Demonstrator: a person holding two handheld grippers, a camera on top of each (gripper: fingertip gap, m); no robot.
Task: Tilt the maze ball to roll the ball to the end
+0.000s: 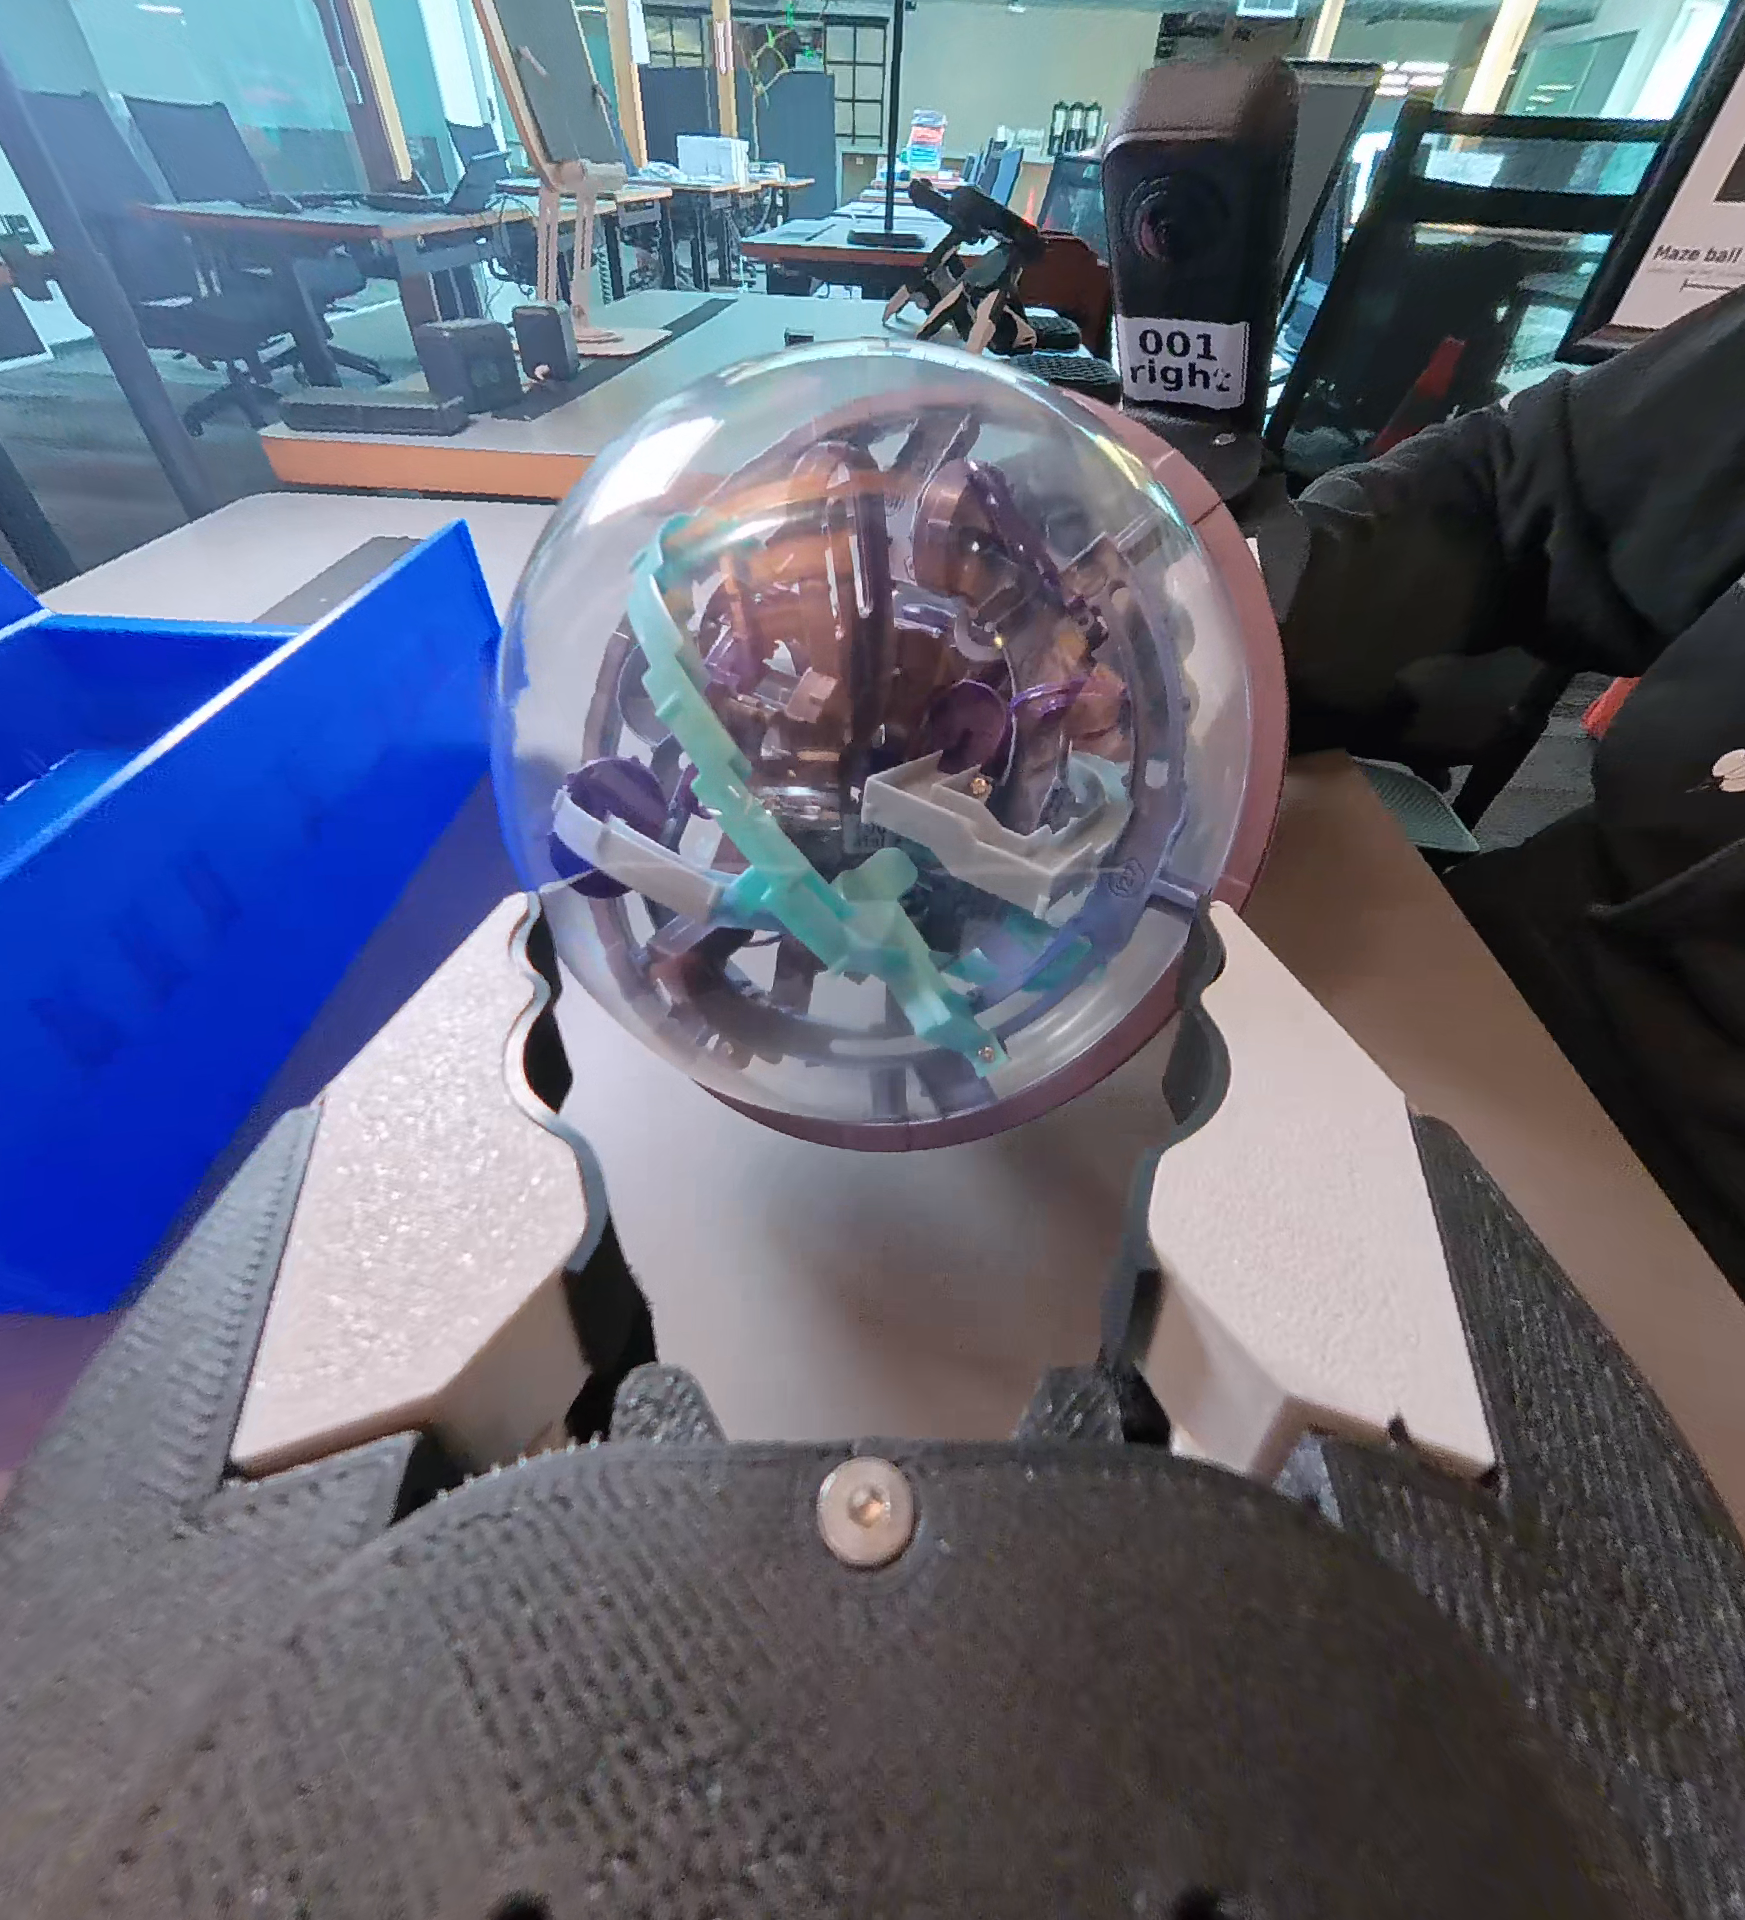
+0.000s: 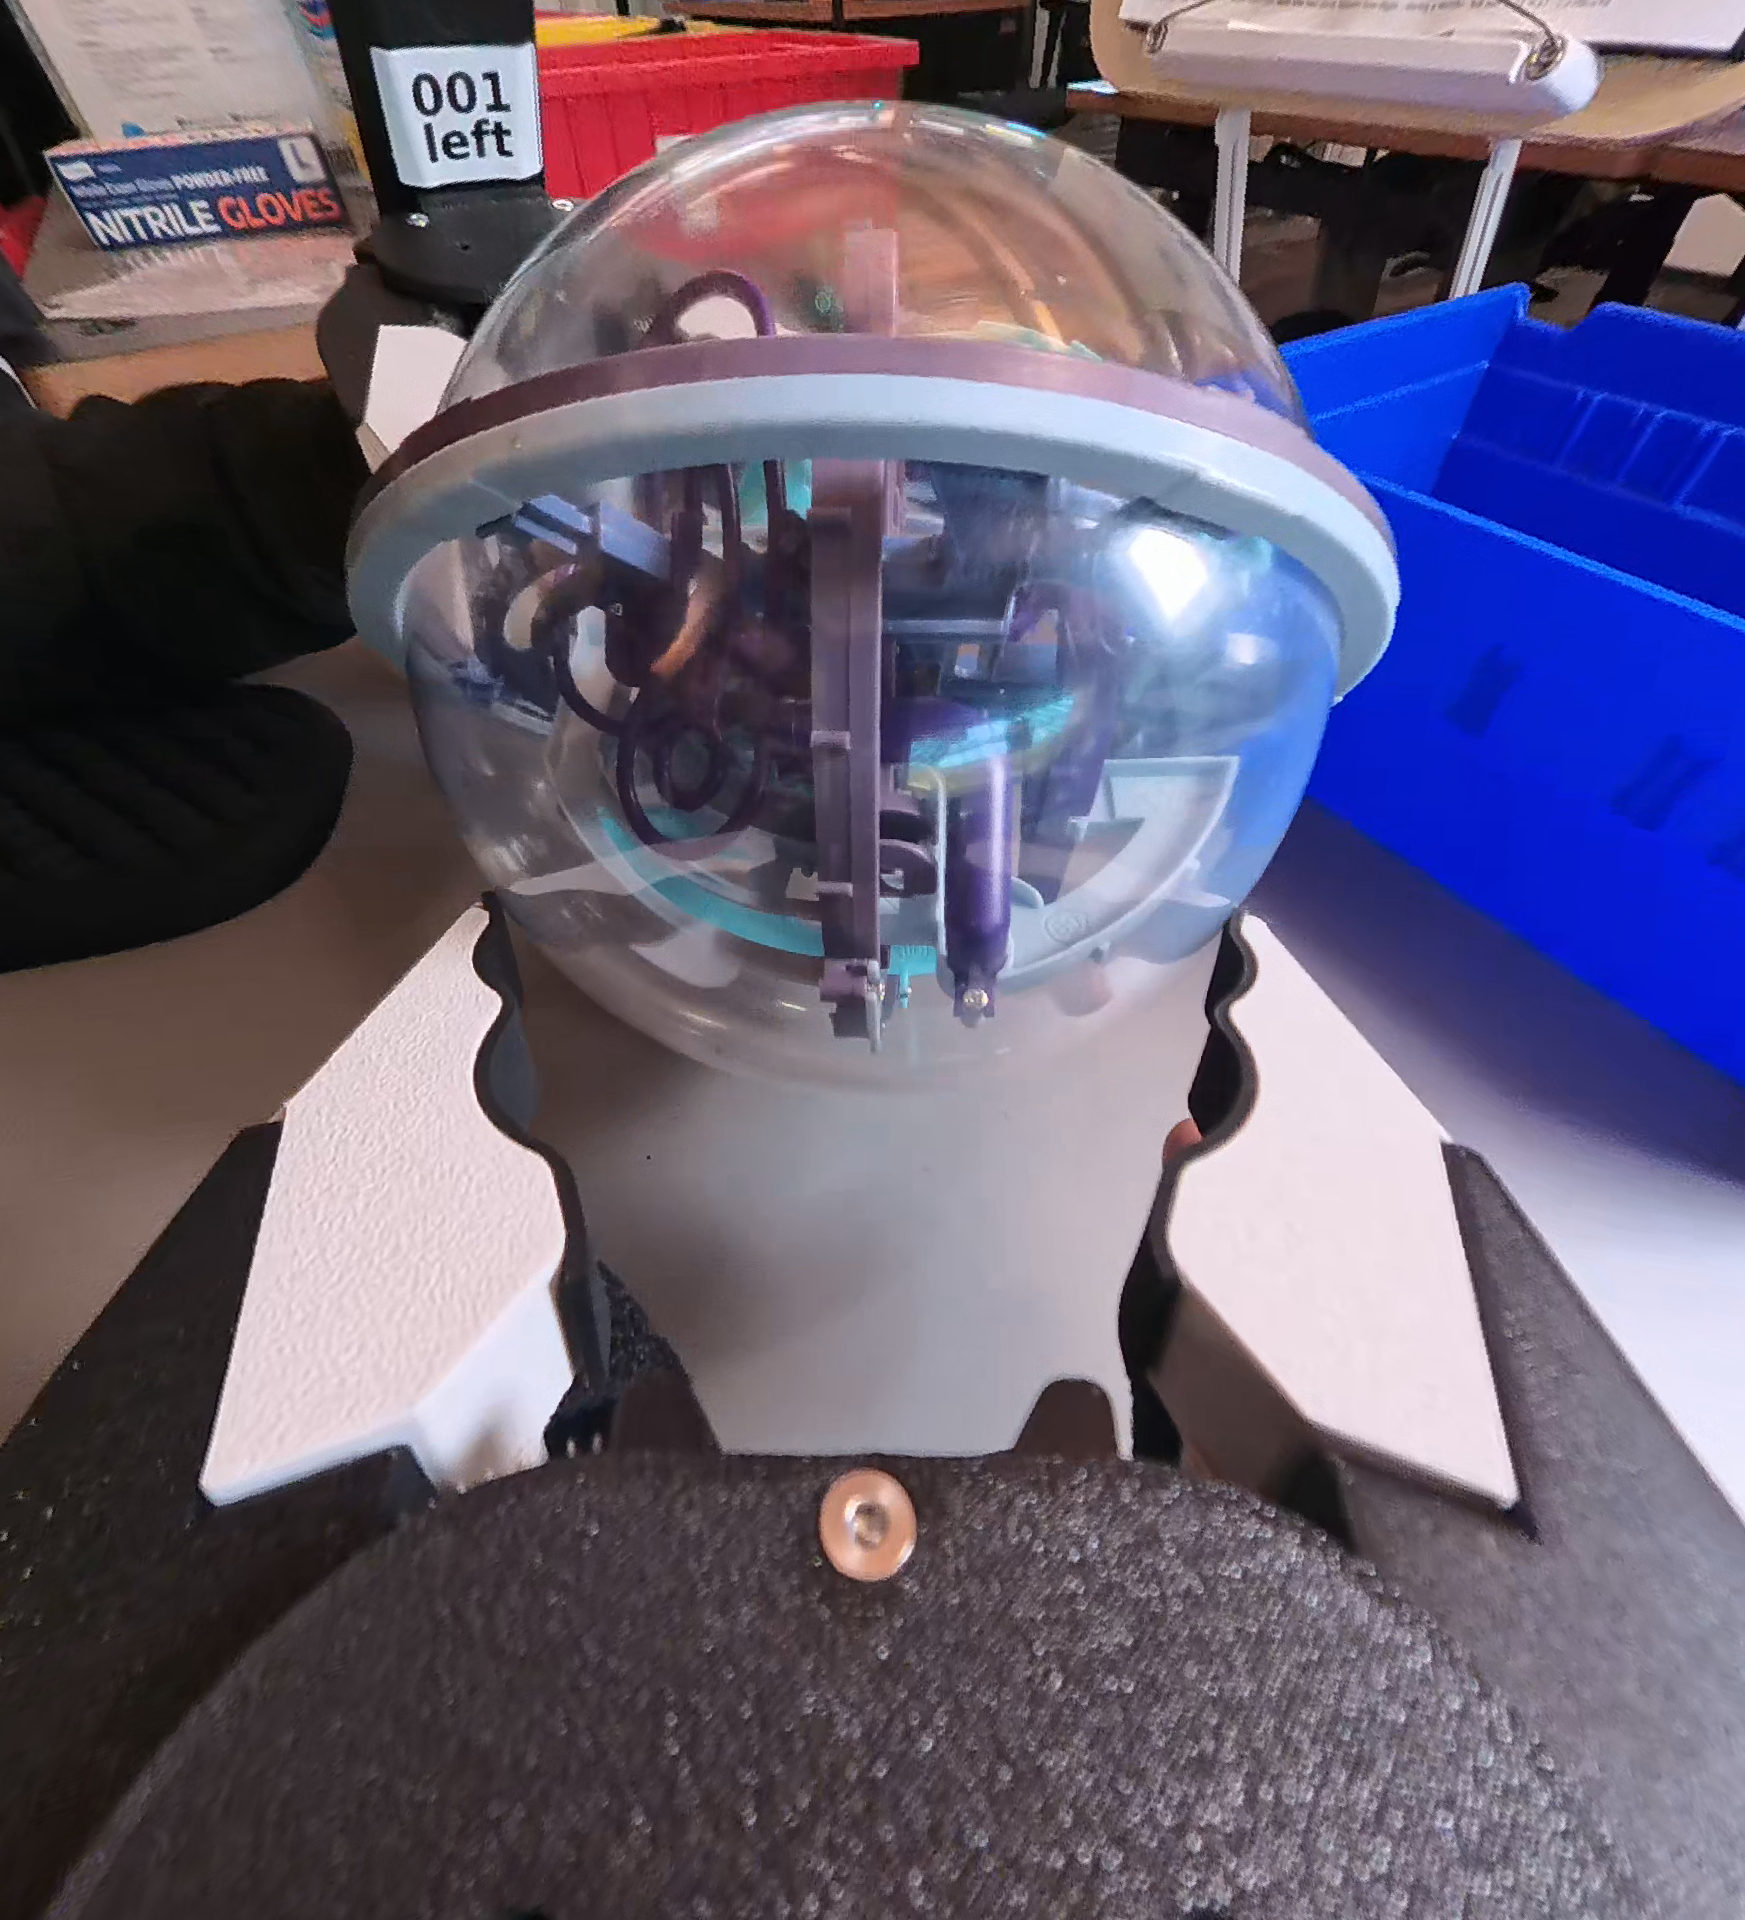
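The maze ball [image 1: 878,727] is a clear sphere with purple, teal and grey tracks inside and a purple-grey band around its middle. It is held above the pale table [image 1: 1450,997] between both grippers, which face each other. My left gripper [image 1: 868,925] has its fingertips pressed on the ball's lower sides. My right gripper [image 2: 863,925] clamps the maze ball [image 2: 847,623] the same way from the opposite side. The band lies level in the right wrist view. I cannot pick out the small ball inside for sure.
A blue bin [image 1: 172,831] stands close beside the ball; it also shows in the right wrist view [image 2: 1626,623]. A person's dark sleeve [image 1: 1574,571] is on the other side. A glove box [image 2: 193,192] and a red bin [image 2: 722,83] sit behind.
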